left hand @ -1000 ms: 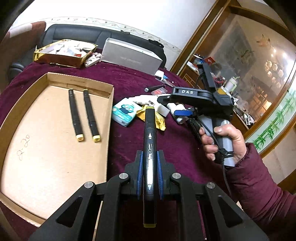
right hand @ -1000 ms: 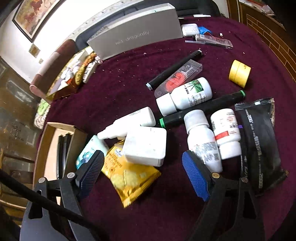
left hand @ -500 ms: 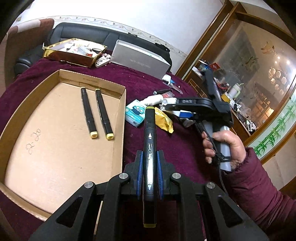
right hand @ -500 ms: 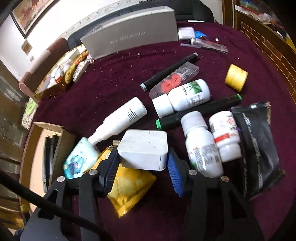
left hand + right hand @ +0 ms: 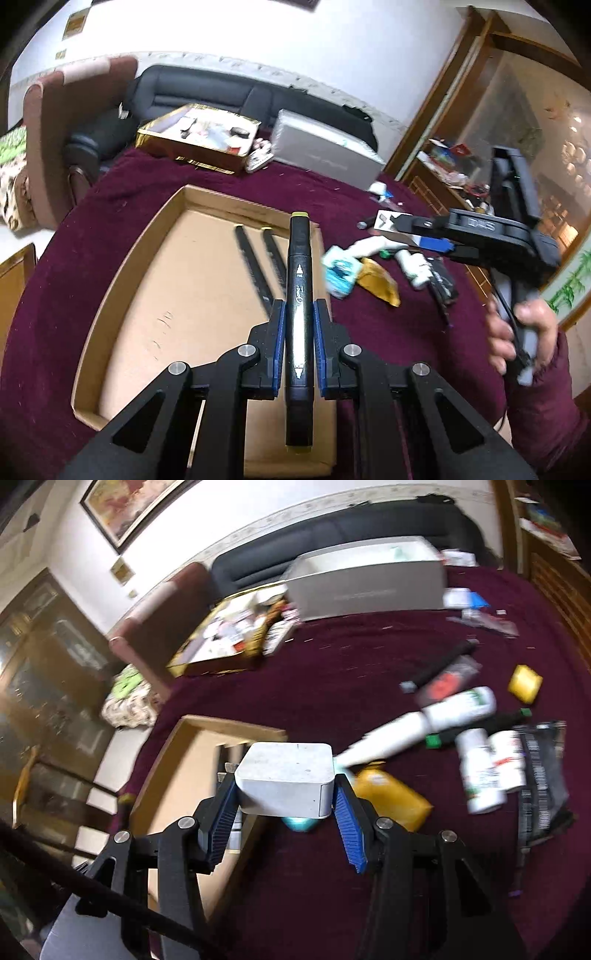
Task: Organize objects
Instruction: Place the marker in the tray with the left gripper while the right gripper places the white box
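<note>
Markers and small household items are being sorted around the shallow cardboard tray on the maroon cloth. Only the left wrist view is showing the tray's floor, where two black markers are lying side by side near its far wall, and it is also showing a hand in a maroon sleeve gripping the handle of the right gripper out beyond the tray's right wall. Only the right wrist view is showing the spread of things right of the tray: white bottles, a green-capped marker, a yellow packet, a yellow tape roll and a black pouch.

In the left wrist view, the left gripper is clamping its blue pads tight on a black marker, which is pointing forward over the tray's near right corner. In the right wrist view, the right gripper, roughly half open, is pressing both pads against the sides of a white box and is holding it in the air just beside the tray's right wall, above the packet.
</note>
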Available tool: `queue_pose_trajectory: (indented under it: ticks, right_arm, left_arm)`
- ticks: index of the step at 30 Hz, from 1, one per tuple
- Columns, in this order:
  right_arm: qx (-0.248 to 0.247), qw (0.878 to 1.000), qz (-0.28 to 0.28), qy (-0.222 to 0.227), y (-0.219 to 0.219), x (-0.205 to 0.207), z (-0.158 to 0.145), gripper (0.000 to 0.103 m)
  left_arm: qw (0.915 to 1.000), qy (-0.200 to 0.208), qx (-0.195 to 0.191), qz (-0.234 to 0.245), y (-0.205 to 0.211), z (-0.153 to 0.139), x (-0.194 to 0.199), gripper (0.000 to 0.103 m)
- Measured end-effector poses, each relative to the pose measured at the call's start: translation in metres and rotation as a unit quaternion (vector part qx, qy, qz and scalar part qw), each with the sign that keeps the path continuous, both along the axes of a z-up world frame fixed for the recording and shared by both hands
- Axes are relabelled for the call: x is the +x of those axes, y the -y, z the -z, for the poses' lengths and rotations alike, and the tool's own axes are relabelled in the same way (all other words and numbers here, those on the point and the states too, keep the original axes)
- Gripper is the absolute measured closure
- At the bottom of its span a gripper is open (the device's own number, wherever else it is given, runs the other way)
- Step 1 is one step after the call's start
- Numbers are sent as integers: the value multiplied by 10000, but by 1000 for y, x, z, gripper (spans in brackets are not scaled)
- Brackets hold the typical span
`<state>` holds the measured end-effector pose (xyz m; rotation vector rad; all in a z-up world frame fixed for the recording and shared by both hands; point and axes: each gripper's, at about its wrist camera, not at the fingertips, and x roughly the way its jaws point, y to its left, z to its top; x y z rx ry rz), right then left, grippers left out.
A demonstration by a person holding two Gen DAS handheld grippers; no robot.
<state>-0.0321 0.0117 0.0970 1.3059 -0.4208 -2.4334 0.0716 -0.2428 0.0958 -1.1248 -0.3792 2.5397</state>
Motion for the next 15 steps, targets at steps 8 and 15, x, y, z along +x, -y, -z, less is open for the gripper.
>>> queue_pose_trajectory:
  ticks: [8, 15]
  right_arm:
    - [20, 9989, -339, 328, 75, -26, 32, 53]
    - [329, 9979, -206, 515, 99, -49, 61, 53]
  left_arm:
    - [9965, 760, -98, -346, 24, 48, -76, 92]
    - [9913, 1201, -187, -497, 28, 77, -118, 92]
